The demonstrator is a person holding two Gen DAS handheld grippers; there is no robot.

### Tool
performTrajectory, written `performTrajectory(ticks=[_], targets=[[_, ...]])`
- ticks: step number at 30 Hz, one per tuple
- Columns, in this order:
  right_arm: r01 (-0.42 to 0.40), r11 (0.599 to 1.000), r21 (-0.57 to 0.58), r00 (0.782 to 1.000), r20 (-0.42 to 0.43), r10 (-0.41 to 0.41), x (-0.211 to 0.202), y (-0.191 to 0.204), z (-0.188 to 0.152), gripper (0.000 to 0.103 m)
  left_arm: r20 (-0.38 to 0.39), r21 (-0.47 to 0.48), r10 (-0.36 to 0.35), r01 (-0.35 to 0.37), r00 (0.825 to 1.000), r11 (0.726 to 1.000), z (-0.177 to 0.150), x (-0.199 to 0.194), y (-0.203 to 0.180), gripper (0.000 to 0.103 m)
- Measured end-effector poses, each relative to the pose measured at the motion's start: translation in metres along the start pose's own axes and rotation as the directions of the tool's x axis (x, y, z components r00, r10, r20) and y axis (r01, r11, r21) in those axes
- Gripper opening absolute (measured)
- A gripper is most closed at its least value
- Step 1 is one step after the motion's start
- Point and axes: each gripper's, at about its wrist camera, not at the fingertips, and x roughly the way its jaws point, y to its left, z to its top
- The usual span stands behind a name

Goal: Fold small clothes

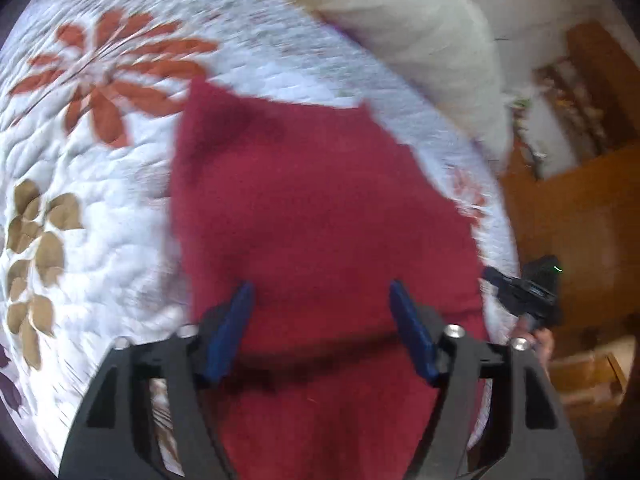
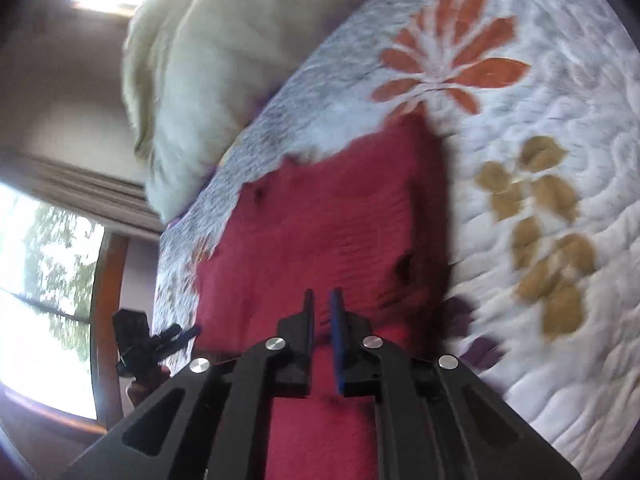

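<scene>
Room: bedroom, blurred; wood furniture (image 1: 568, 216) on the right side of left wrist view, bright window (image 2: 44, 280) w/ curtain at left of right wrist view.
Bed: white quilted bedspread (image 1: 120, 216) w/ orange & tan leaf prints, some purple ones near the edge.
Pillow: big off-white pillow (image 2: 224, 60) at the head of the bed, beyond the cloth, resting on the bedspread.
Cloth: dark red garment (image 1: 312, 200) lies spread flat on the bedspread, near the bed's edge; far edge uneven, w/ a corner sticking up toward the orange print. Kind of garment – can't tell, too blurred.
Left tool: left tool (image 1: 322, 296) w/ blue pads spread wide, over the near part of the red cloth; nothing between the pads. Touching the cloth or not – can't tell.
Right tool: right tool (image 2: 322, 300) pads drawn nearly together, narrow gap, nothing seen gripped; it's over the near part of the cloth. In the left wrist view it shows beside the bed's edge, a hand (image 1: 544, 340) behind it.
</scene>
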Motion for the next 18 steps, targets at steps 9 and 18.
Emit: performTrajectory(ticks=[9,18], targets=[[0.083,0.996,-0.036,0.996,-0.025,-0.084,0.029,0.040,-0.023,0.008,-0.022,-0.012,-0.061,0.061,0.998,0.998,-0.008,0.019,-0.028,0.066],[0.007,0.996,0.087,0.991,-0.132,0.005,0.113,0.046,-0.043,0.000,-0.077,-0.152,-0.167,0.154,0.983,0.976,-0.014,0.084,-0.032,0.059]])
